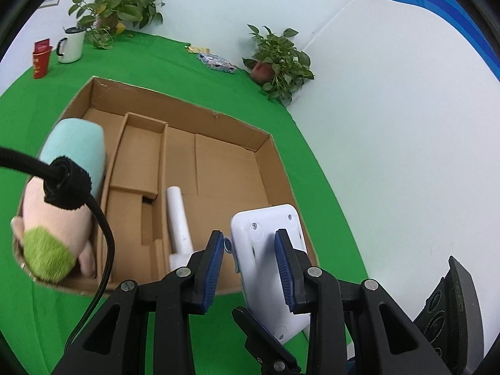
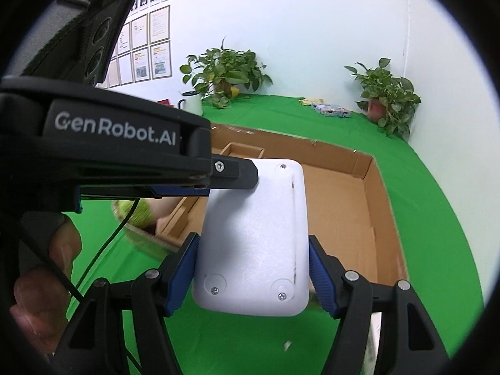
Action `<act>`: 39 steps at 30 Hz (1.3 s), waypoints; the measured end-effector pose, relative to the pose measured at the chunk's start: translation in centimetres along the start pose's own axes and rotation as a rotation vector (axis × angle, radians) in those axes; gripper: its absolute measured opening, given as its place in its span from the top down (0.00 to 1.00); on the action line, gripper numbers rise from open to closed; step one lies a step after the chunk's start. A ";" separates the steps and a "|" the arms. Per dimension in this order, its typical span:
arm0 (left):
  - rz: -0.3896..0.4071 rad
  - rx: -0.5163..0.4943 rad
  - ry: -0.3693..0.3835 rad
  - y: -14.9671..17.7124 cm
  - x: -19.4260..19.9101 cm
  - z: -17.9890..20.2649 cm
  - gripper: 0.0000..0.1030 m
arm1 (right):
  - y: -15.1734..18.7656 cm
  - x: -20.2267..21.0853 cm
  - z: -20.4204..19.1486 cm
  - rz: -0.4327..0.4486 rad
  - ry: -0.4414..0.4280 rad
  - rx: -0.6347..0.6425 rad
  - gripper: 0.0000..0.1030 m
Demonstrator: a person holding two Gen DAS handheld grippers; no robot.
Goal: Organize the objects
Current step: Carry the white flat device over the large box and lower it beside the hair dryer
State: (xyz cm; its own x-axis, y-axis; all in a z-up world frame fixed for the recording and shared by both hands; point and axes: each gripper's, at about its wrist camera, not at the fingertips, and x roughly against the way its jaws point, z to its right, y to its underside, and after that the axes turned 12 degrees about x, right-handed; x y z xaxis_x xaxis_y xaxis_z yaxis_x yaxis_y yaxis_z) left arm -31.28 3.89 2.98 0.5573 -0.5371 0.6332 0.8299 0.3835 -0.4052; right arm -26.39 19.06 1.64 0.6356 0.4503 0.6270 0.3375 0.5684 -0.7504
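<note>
A flat white plastic device (image 2: 256, 218), with screws showing on its face, hangs in the air over the near edge of an open cardboard box (image 2: 343, 206). My right gripper (image 2: 253, 268) is shut on it across its width, blue pads on both long sides. My left gripper (image 2: 231, 184) comes in from the left and clamps the device's far corner across its thickness. In the left wrist view the device (image 1: 259, 250) sits between the left gripper's (image 1: 250, 243) pads. The box (image 1: 225, 168) has cardboard dividers, a plush toy (image 1: 62, 203) at its left end and a white tube (image 1: 178, 222) inside.
A green cloth (image 1: 312, 156) covers the table up to the white walls. Two potted plants (image 1: 281, 59) (image 1: 115, 3), a white mug (image 1: 72, 45), a red cup (image 1: 40, 62) and small packets (image 1: 215, 61) stand at the back. A black cable (image 1: 103, 228) hangs at left. A hand (image 2: 47, 281) holds the left gripper.
</note>
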 end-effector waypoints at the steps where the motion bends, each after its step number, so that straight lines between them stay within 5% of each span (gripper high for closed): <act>1: -0.016 0.000 0.002 -0.7 -0.6 0.2 0.70 | -0.3 -0.4 0.5 -0.003 0.003 -0.001 0.36; 11: -0.166 0.031 -0.050 -5.3 -9.0 0.3 0.70 | -1.0 -5.4 5.1 -0.099 -0.025 -0.080 0.36; 23: -0.329 0.061 -0.160 -4.7 -16.9 -3.6 0.70 | 1.7 -12.2 7.4 -0.300 -0.167 -0.166 0.36; 34: -0.332 -0.027 -0.286 -3.6 -17.7 -2.8 0.71 | 4.0 -13.4 7.3 -0.432 -0.322 -0.230 0.35; 39: -0.317 -0.029 -0.295 -3.3 -16.6 -2.9 0.71 | 4.5 -12.5 7.5 -0.433 -0.317 -0.227 0.35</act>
State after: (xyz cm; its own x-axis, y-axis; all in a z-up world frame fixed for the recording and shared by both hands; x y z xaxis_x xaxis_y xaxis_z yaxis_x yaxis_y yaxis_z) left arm -43.19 9.39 -8.12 0.2467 -0.3858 0.8890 0.9617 0.2105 -0.1755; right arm -38.04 21.13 -8.01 0.1792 0.4135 0.8927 0.6828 0.6010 -0.4154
